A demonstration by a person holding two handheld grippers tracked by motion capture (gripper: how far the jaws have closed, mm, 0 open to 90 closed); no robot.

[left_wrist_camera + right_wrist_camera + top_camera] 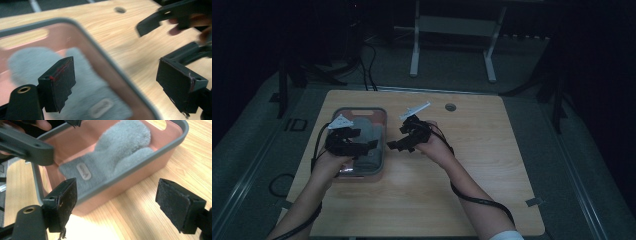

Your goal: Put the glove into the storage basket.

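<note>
Nearest the person, two forearms come in over the front of the wooden bench (422, 200), each trailing a black cable. The left gripper (362, 147) hangs above the pink tray (382, 117) with the grey rim, which sits on the left part of the bench; the right gripper (394, 145) is just beside the tray's right wall, over bare wood. In the left gripper view the left gripper (115, 85) has its jaws spread wide with nothing between them: one pad is above the tray (110, 62) and the other above the bench (120, 32), with the tray's rim running between the two. In the right gripper view the right gripper (116, 205) is likewise wide apart and empty, its pads touching nothing, and it looks across the tray's (140, 167) near wall. The grey fluffy mitten (120, 150) lies flat inside the tray, a small pale oval label near its cuff end and its thumb alongside the main body; the same mitten (82, 87) shows blurred under the left gripper, clear of both pads. The tray's wall stands between the right gripper and the mitten. Farther on, a small round hole (450, 107) sits in the bench near its far edge, and beyond the bench a white frame (452, 45) stands on the dark floor.
</note>
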